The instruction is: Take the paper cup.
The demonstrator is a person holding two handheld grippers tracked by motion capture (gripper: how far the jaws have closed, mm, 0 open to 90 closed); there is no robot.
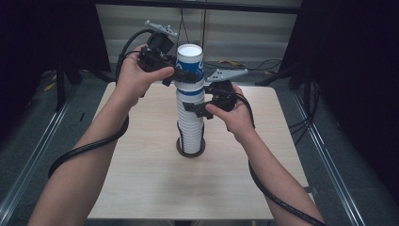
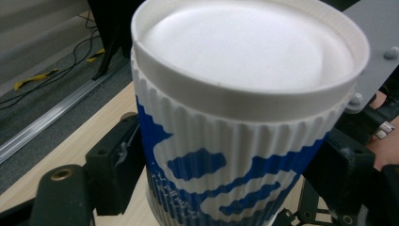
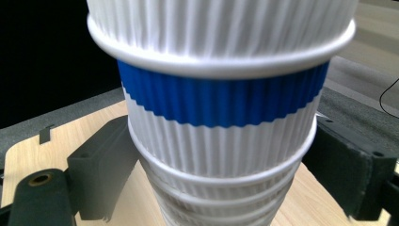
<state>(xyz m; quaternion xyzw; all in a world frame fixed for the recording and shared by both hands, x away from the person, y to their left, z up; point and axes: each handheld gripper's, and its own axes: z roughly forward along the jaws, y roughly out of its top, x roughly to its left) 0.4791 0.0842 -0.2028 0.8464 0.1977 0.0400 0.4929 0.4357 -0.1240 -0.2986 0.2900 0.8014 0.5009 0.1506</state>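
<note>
While the tall stack of cups (image 1: pixel 190 120) stands upright, mouth up, on its dark base mid-desk (image 1: pixel 141 179), the left gripper (image 1: pixel 187 74) clasps the top cup (image 1: pixel 190 63) and the right gripper (image 1: pixel 200 109) clamps the stack lower down, so separation runs straight up.

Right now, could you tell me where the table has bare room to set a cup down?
The table is bare nearly everywhere: the wide near stretch between the forearms, and both side strips left and right of the cup stack. It is crowded only at the middle, where the left gripper takes the top cup and the right gripper clasps the stack lower down.
</note>
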